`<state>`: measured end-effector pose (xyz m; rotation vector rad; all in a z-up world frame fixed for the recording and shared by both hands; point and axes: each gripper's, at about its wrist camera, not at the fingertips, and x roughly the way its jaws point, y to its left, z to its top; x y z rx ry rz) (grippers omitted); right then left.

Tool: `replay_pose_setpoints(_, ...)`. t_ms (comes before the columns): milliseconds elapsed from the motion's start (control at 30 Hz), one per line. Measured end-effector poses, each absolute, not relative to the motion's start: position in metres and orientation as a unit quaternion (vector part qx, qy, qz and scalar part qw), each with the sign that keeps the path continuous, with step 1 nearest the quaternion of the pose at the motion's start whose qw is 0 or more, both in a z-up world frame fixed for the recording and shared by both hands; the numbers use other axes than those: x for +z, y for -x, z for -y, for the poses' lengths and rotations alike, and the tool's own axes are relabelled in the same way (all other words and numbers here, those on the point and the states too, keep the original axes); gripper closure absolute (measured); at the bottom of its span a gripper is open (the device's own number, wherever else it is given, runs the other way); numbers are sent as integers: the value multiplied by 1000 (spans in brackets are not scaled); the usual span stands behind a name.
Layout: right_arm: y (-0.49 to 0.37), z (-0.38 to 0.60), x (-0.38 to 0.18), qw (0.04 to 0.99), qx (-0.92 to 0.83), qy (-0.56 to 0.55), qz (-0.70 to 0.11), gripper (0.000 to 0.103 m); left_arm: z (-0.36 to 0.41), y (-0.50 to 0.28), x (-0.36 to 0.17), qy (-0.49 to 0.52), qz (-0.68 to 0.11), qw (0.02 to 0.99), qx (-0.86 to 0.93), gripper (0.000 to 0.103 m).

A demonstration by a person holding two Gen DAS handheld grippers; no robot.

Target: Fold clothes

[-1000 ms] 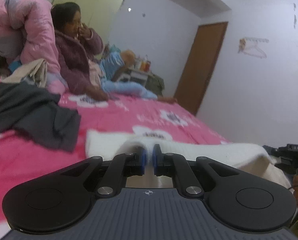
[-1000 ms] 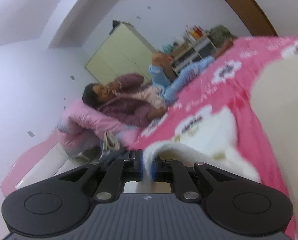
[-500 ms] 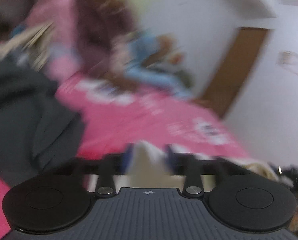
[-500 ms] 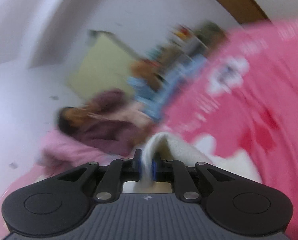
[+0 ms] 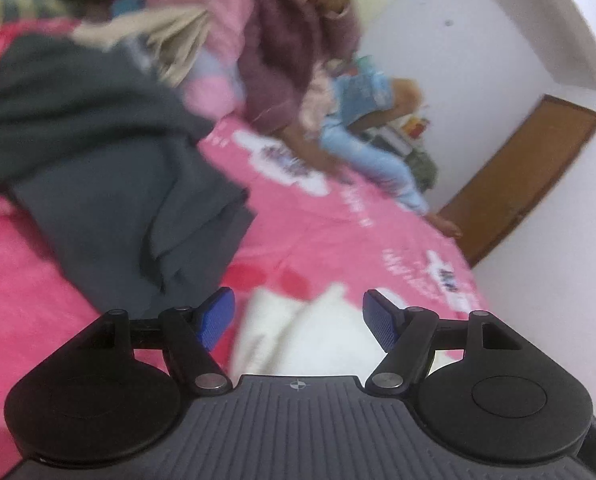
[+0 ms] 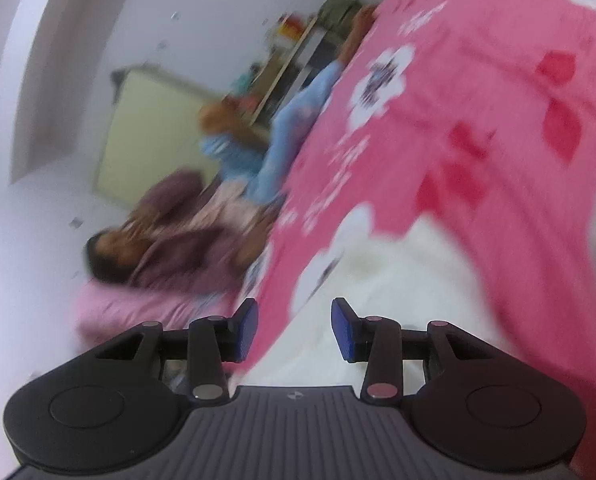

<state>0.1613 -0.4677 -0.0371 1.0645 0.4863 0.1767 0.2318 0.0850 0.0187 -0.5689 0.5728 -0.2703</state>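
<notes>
A white fluffy garment (image 5: pixel 309 332) lies on the pink flowered bedspread (image 5: pixel 329 236). My left gripper (image 5: pixel 298 320) is open just above it, blue pads spread wide, holding nothing. In the right wrist view the same white garment (image 6: pixel 381 292) lies under and ahead of my right gripper (image 6: pixel 294 328), which is also open and empty. A dark grey garment (image 5: pixel 110 168) lies crumpled on the bed to the left of the left gripper. Both views are motion-blurred.
A woman in a purple robe (image 5: pixel 294 52) and a child in blue (image 5: pixel 369 120) sit at the far side of the bed. A pink quilt and beige cloth (image 5: pixel 166 32) are piled far left. A brown door (image 5: pixel 525 168) stands at right.
Both grippers were shut on the white garment a second ago; now both have opened and let it go. Both cameras swung, and the garment now rests on the bed.
</notes>
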Motion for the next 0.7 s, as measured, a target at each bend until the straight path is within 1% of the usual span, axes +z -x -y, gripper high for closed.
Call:
replay_pose_setpoints(33,-158,459,-33,828,95,-496,-243,49,-87,-219,34,266,-269,915,-139,32)
replay_pose_setpoints(67,-153,448,-28,828,101,-485,-264,48,-88,-205,49,255,-261,920,-147,32)
replay_pose_setpoints(100,-146,438,-22,832,102,-468,-279,47,-89,-192,62,245,-255,923,-154,28)
replay_pose_setpoints(133,-139,427,-16,842,107,-445,-287,46,-88,-181,73,237,-252,924,-160,22)
replay_pose_setpoints(167,-132,416,-11,849,112,-424,-293,44,-87,-170,79,232,-252,924,-167,19)
replay_pose_setpoints(200,-127,406,-7,852,115,-411,-302,42,-84,-158,80,230,-258,922,-174,13)
replay_pose_setpoints(233,-121,398,-5,852,119,-402,-313,42,-81,-147,80,229,-263,920,-182,10)
replay_pose_setpoints(267,-113,391,-5,851,119,-398,-320,42,-76,-138,76,226,-271,917,-189,9)
replay_pose_setpoints(333,-90,379,-11,848,111,-402,-327,42,-60,-127,57,218,-294,909,-202,9)
replay_pose_setpoints(500,-33,385,-56,822,25,-475,-313,42,-27,-114,-17,238,-340,891,-187,9)
replay_pose_setpoints(600,-25,395,-83,804,-28,-508,-308,43,-21,-123,-55,278,-352,882,-143,9)
replay_pose_setpoints(700,-33,404,-93,799,-35,-533,-277,43,-31,-140,-75,348,-341,866,-113,8)
